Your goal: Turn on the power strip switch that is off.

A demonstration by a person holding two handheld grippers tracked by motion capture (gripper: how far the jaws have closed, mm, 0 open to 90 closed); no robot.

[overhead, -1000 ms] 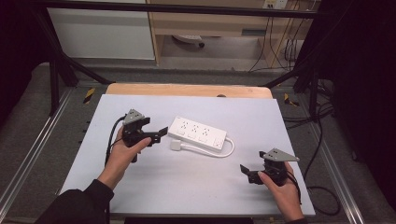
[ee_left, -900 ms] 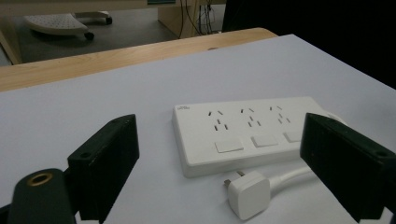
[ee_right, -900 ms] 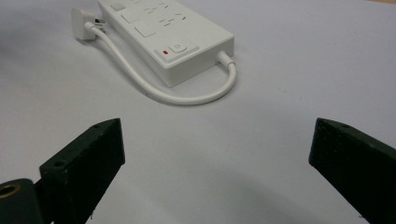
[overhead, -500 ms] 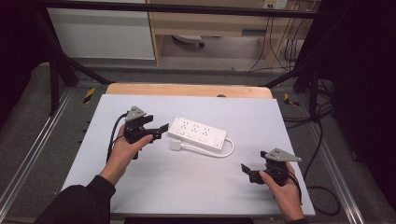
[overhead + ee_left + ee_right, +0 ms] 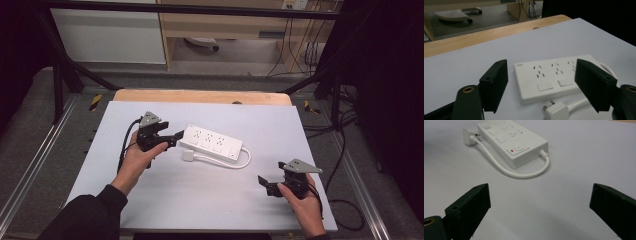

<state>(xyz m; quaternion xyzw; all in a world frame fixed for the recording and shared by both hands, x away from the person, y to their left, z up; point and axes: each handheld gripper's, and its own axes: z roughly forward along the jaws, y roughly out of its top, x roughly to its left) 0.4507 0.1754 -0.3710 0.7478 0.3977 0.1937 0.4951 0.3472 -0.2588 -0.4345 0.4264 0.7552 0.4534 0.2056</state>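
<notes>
A white power strip [image 5: 212, 142] lies mid-table with its short cable [image 5: 245, 160] looped back to a white plug [image 5: 189, 155] by its left end. My left gripper [image 5: 174, 139] sits right at that left end, open. Its jaws have just been closing, and no pad presses on anything. In the left gripper view the power strip [image 5: 554, 75] and plug [image 5: 555, 111] lie just ahead of the left gripper [image 5: 541, 77]. My right gripper [image 5: 267, 184] rests near the front right, wide open and holding nothing. In the right gripper view the strip [image 5: 511, 140] lies well beyond the right gripper [image 5: 539, 202].
The white tabletop [image 5: 150, 200] has a wooden strip [image 5: 200, 96] along its far edge. Metal frame rails [image 5: 45, 150] run down both sides. Cables [image 5: 345, 200] trail off the right edge onto the floor.
The left gripper's jaws have narrowed and the hand has edged slightly toward the strip's left end. The right hand and the strip have not moved.
</notes>
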